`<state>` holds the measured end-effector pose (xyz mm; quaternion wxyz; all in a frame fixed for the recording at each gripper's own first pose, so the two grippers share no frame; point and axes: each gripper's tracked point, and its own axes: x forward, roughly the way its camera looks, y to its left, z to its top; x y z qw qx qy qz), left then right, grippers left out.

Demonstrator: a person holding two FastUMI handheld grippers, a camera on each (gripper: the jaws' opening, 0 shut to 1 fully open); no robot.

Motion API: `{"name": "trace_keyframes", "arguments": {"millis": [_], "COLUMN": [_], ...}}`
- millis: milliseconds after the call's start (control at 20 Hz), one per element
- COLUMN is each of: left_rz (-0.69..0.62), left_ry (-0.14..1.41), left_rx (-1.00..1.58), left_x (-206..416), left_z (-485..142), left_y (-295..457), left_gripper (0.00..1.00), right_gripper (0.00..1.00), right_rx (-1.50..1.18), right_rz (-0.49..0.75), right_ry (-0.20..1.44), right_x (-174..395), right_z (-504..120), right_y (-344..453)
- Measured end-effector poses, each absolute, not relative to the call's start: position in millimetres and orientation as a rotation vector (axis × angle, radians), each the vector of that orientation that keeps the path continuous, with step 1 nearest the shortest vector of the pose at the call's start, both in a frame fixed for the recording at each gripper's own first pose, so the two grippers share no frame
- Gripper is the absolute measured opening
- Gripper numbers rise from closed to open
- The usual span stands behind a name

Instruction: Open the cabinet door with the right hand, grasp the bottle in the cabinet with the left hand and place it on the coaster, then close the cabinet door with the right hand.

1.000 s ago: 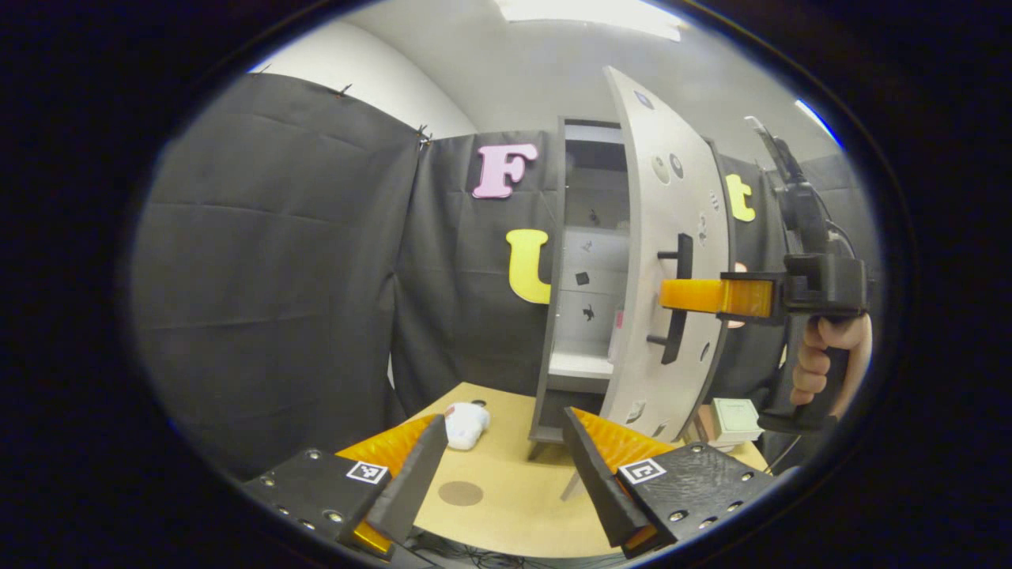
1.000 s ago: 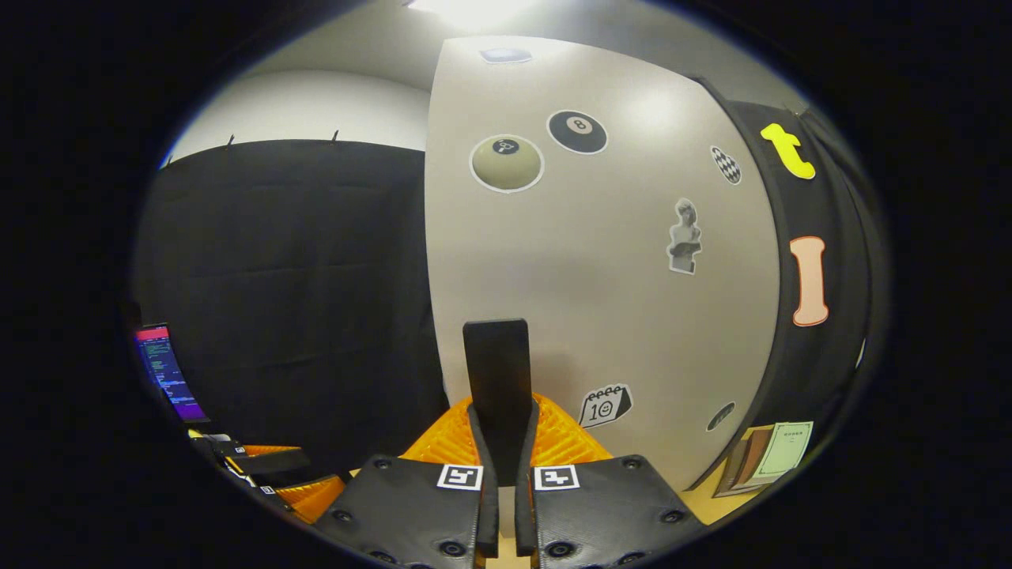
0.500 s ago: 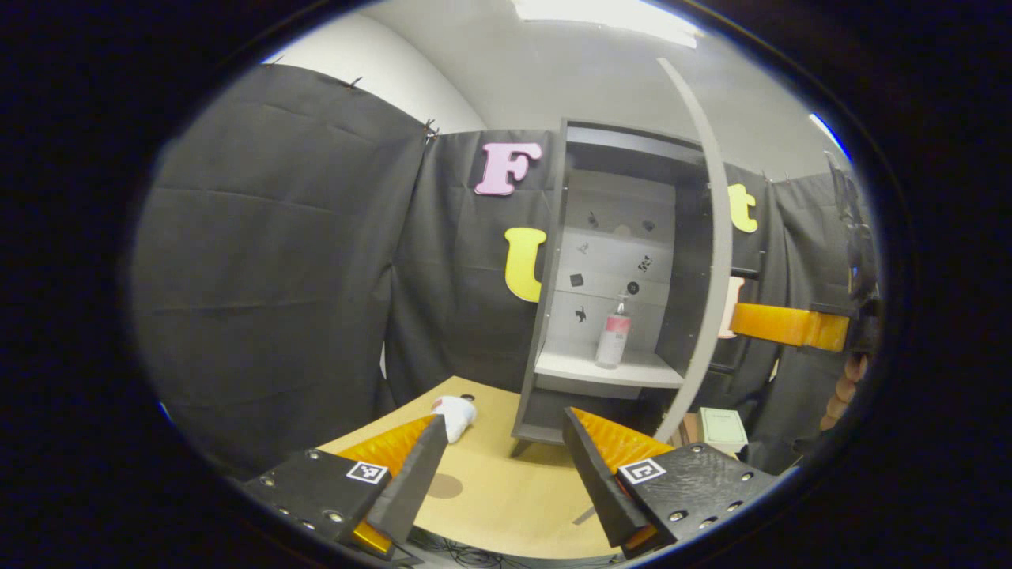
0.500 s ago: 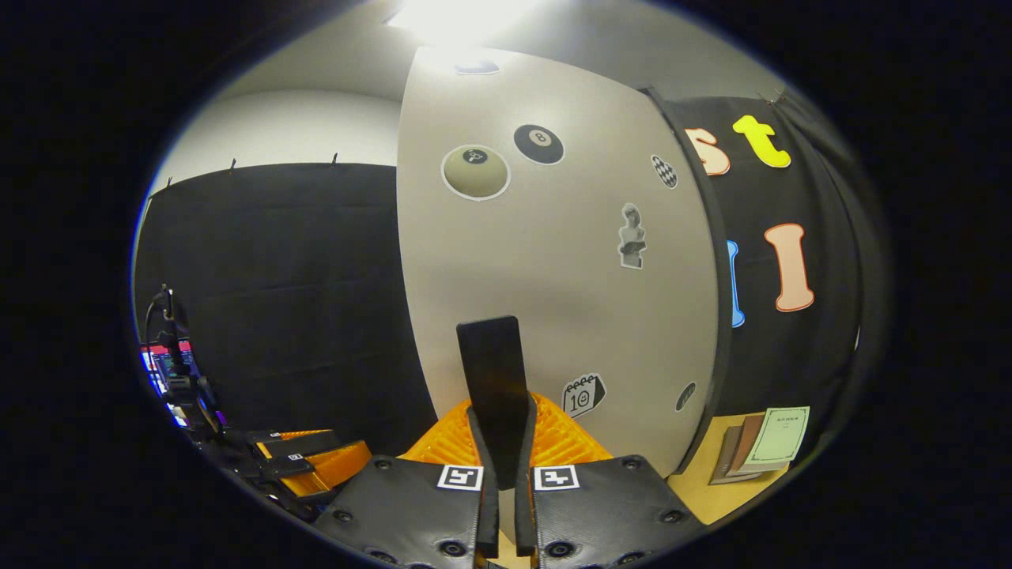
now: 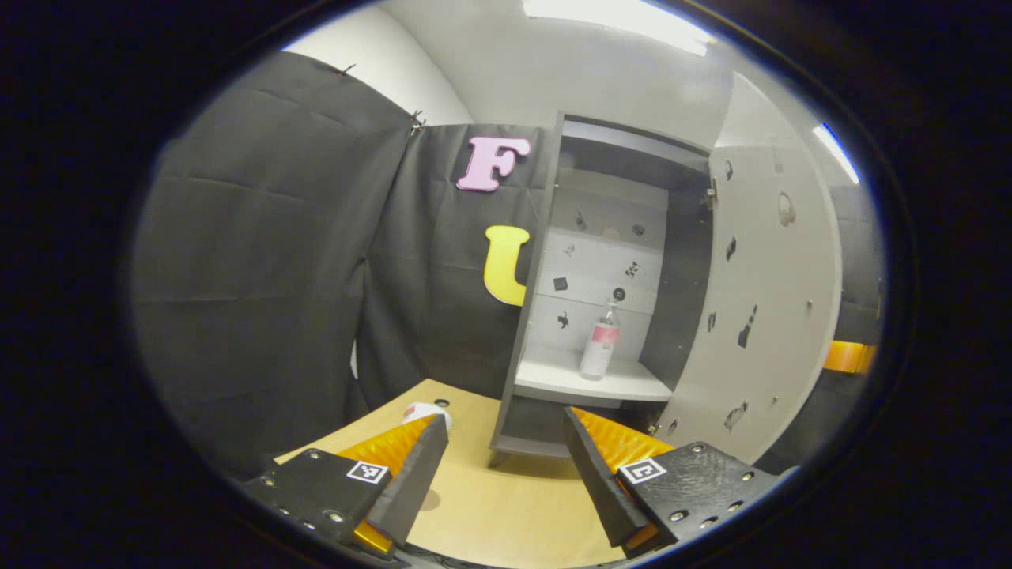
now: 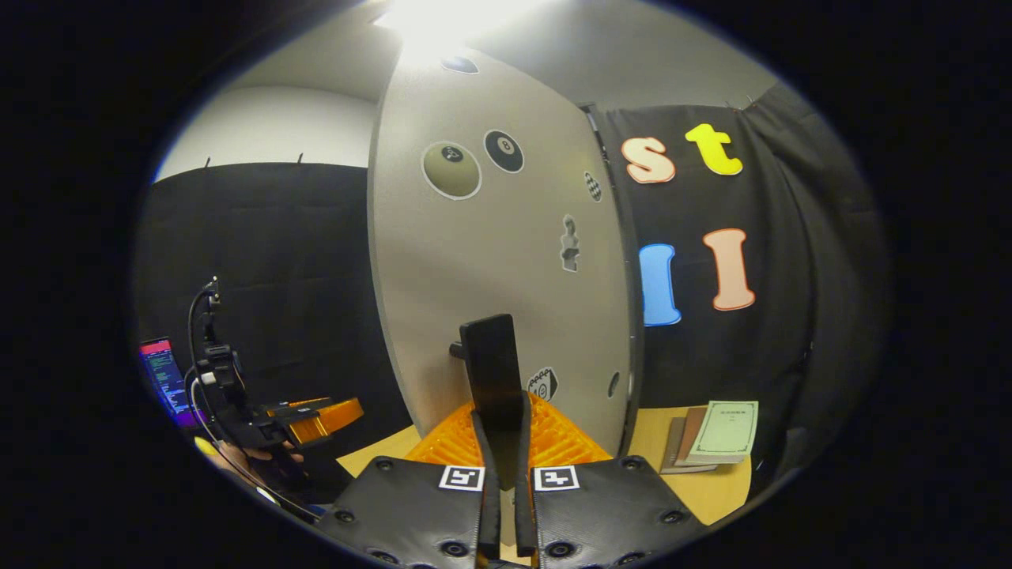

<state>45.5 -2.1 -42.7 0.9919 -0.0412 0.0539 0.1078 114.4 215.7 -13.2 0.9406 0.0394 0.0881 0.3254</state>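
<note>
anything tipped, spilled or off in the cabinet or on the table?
Nothing stands out. The clear bottle with a pink label stands upright on the grey cabinet's white shelf, and the grey stickered door is swung wide open. No spill shows on the tan tabletop.

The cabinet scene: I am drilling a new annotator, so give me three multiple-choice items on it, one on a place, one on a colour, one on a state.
1. Where does the bottle stand?
A. on the cabinet's shelf
B. on the table
C. on the books

2. What colour is the door handle?
A. white
B. black
C. orange

3. How is the cabinet door?
A. shut
B. swung wide open
C. taken off

Answers:
1 A: the bottle stands upright on the pale shelf inside the cabinet.
2 B: the right gripper has its jaws shut on the handle, a black bar.
3 B: the door stands swung aside and the inside lies bare before the open left gripper.
</note>
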Motion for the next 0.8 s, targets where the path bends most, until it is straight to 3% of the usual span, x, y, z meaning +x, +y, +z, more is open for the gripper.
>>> {"name": "trace_keyframes", "arguments": {"millis": [300, 600, 650, 800], "left_rz": [0.11, 0.053, 0.045, 0.028], "left_ry": [0.148, 0.185, 0.184, 0.183], "left_rx": [-0.096, -0.098, -0.099, -0.112], "left_x": [74, 95, 99, 108], "left_z": [-62, -78, -79, -77], "left_y": [17, 46, 53, 72], "left_gripper": [0.9, 0.89, 0.92, 0.88], "right_gripper": [0.08, 0.08, 0.07, 0.0], "right_rx": [0.082, 0.143, 0.151, 0.177], "right_rz": [0.452, 0.331, 0.303, 0.266], "right_ry": [0.194, 0.196, 0.192, 0.198], "right_x": [125, 134, 135, 131], "right_z": [-12, -13, -13, -16], "right_y": [179, 156, 151, 148]}}
